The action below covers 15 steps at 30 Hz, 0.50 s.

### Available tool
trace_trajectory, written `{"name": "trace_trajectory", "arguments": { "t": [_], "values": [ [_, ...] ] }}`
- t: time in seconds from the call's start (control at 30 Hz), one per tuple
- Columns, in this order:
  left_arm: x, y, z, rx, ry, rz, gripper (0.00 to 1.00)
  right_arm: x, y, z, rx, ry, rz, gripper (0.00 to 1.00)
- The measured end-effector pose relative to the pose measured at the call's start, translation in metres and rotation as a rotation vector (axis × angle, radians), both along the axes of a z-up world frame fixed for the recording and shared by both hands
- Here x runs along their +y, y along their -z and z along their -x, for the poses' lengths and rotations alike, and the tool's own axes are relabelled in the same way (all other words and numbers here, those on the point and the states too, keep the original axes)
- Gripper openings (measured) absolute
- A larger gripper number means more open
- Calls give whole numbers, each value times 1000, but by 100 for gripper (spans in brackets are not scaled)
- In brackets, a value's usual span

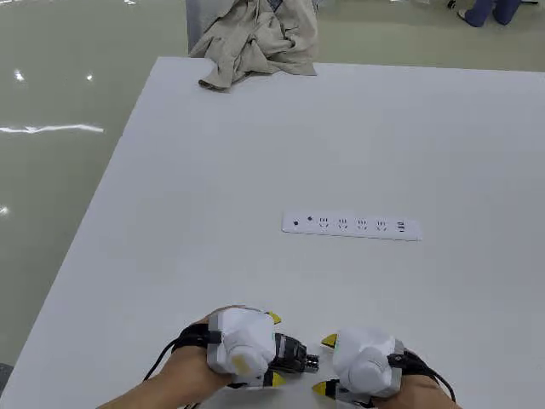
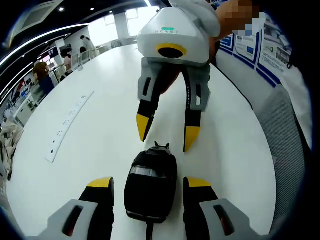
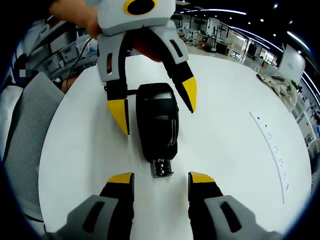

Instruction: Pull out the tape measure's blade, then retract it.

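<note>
Tape measure (image 2: 150, 186) between left gripper (image 2: 149, 183) jaws | right gripper (image 3: 161, 178) facing, apart

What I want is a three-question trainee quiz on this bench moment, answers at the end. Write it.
1. True or false: the right tongs are shut on the blade tip.
2. The black tape measure case lies between the jaws of: A) the left tongs B) the right tongs C) neither.
3. Which white item lies farther out on the table?

Key: 1 false, they stand open; 2 A; 3 the power strip.
</note>
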<state>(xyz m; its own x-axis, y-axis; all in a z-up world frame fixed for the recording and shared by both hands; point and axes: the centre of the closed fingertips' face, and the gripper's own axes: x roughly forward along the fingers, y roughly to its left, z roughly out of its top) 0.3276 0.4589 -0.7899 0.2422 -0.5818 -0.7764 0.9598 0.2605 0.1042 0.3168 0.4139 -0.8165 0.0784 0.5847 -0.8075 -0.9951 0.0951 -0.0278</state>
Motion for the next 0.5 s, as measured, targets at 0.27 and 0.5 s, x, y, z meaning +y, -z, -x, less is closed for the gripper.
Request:
{"name": "trace_trajectory", "arguments": {
  "t": [0.27, 0.5],
  "values": [
    [-2, 5, 2, 20, 40, -19, 47, 2, 5, -1, 14, -12, 6, 38],
    [-5, 7, 5, 25, 76, -41, 43, 4, 7, -1, 20, -32, 6, 32]
  ]
}}
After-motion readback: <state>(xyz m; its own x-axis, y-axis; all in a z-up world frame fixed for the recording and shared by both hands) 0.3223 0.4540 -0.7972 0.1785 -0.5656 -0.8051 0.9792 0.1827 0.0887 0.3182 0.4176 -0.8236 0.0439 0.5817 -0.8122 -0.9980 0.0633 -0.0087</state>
